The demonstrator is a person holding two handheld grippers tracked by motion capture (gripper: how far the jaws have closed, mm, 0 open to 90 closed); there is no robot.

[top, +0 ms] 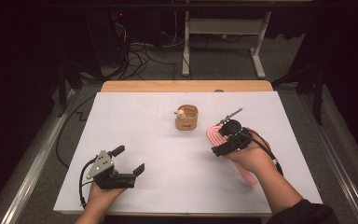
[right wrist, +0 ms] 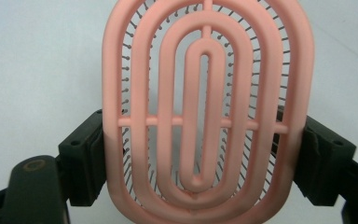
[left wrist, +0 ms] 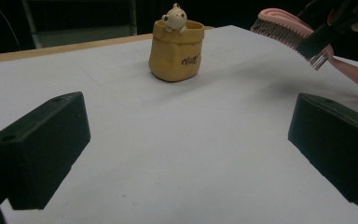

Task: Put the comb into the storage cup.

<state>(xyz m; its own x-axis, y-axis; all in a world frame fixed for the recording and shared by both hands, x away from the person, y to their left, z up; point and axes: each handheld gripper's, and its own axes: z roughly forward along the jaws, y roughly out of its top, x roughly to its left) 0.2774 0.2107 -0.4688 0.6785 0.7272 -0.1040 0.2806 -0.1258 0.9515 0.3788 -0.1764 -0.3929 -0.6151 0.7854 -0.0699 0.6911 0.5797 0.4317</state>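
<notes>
A pink vented hairbrush (top: 216,134) is clamped across its head by my right gripper (top: 227,141), right of the table's middle. In the right gripper view the brush head (right wrist: 205,107) stands between the two black jaws, which press on both its edges, its bristles pointing down toward the white surface. Seen from the left gripper view, the same hairbrush (left wrist: 289,32) hangs above the table at top right. My left gripper (top: 129,161) rests near the front left with its jaws wide apart and nothing between them (left wrist: 186,154).
A small tan bag-shaped pot (top: 187,117) with a little bear figure on its rim stands at the table's middle back; the pot (left wrist: 176,50) also shows ahead of my left gripper. White sheet (top: 168,154) covers the wooden table. Cables and a desk frame lie on the floor behind.
</notes>
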